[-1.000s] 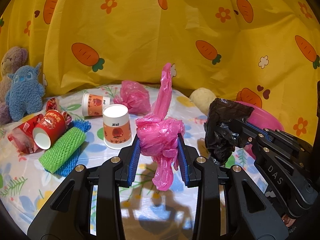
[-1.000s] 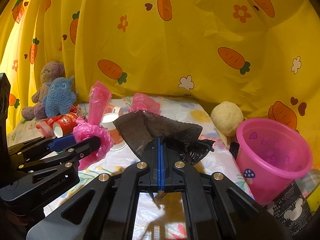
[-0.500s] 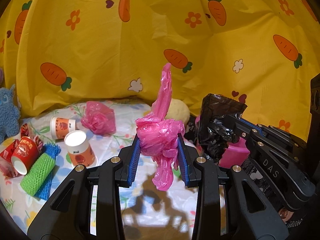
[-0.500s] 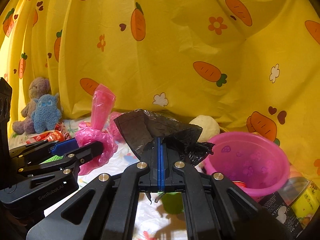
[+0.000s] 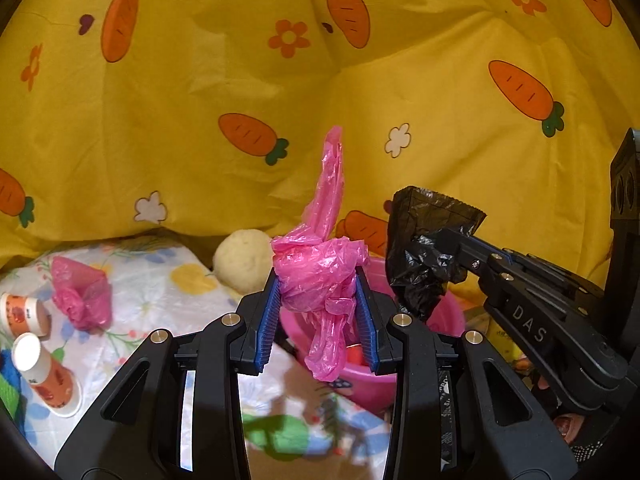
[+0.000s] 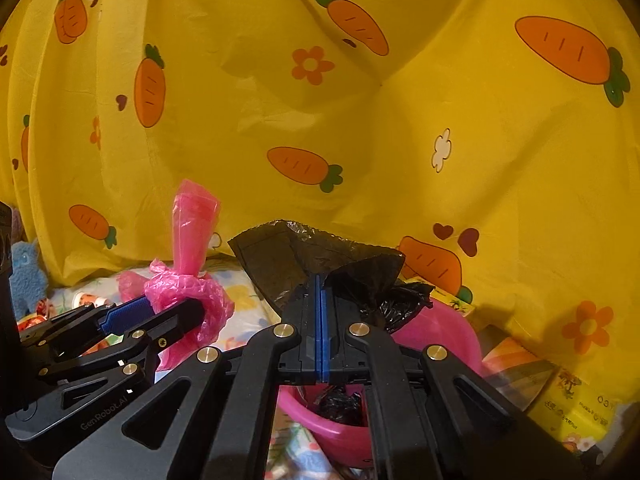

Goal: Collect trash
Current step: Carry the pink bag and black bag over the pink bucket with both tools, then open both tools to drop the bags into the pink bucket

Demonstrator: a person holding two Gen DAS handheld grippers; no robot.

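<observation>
— What sort of place is this?

— A home, most likely a child's room or play corner. A yellow cloth printed with carrots [image 5: 248, 136], flowers and little hearts hangs as a backdrop behind everything.

— And below it?

— A surface under a floral sheet [image 5: 160, 280] (pastel blooms on white), strewn with household litter: paper cups [image 5: 36, 364], a crumpled pink plastic bag [image 5: 80, 296].

— Anything else domestic?

— A blue plush toy [image 6: 24, 272] sits at the far left, and a small pink plastic bin [image 6: 448, 332] stands on the sheet beside a yellow printed packet [image 6: 576, 404].
</observation>
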